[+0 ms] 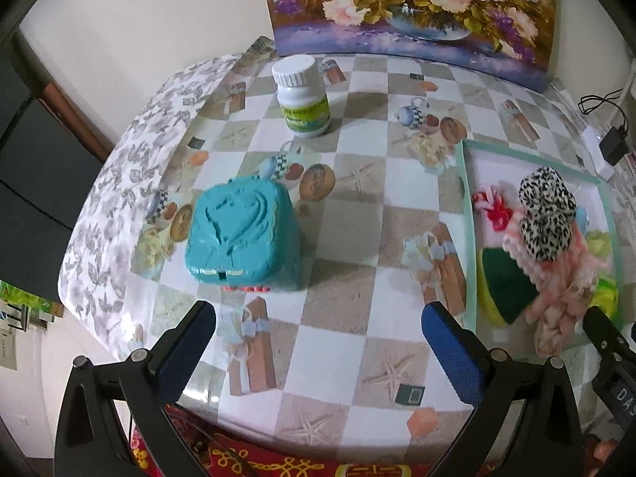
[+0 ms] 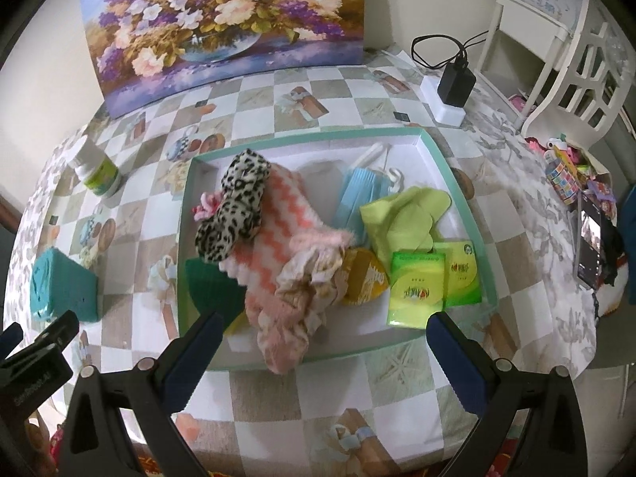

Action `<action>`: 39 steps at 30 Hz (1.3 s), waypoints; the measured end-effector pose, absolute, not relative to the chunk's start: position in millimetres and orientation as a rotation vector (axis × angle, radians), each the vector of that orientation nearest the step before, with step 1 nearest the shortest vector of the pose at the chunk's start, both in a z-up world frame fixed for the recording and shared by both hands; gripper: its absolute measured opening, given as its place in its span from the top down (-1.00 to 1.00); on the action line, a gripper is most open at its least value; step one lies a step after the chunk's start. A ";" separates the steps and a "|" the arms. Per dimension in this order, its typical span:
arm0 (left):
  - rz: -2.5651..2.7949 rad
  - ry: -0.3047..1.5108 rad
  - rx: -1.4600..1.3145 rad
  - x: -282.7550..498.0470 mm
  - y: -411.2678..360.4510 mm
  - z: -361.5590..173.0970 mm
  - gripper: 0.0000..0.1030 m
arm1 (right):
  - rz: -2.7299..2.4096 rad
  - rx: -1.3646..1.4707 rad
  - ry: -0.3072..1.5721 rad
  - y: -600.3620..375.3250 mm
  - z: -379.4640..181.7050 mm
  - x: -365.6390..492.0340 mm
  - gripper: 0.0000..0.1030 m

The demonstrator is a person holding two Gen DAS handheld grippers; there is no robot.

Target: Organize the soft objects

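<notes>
Ahead of my left gripper [image 1: 318,342] the checkered table [image 1: 357,206] lay bare through the frame's middle; only the teal box [image 1: 242,234] at centre-left and the white bottle [image 1: 302,95] above it blocked passage. My right gripper [image 2: 322,353] faced the tray [image 2: 449,167], heaped except, I think, its upper-right corner.

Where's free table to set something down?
Bare tablecloth between the teal box and the tray; also between the white bottle and the painting. The tray is crowded, except its far strip behind the blue masks.
</notes>
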State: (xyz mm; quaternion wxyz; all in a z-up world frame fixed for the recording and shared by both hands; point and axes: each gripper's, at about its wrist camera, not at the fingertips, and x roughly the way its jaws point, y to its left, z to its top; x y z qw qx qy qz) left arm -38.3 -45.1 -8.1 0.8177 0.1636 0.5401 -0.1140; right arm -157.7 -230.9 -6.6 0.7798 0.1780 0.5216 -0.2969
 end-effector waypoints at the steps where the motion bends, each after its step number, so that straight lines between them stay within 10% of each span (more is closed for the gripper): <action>1: -0.244 1.153 0.347 -39.5 -44.3 -8.1 -1.00 | -0.641 0.383 1.129 -228.8 -7.2 -158.8 -1.00; 39: -0.286 1.172 0.355 -53.2 -26.3 -11.7 -1.00 | -0.631 0.344 1.142 -203.8 -12.2 -174.6 -1.00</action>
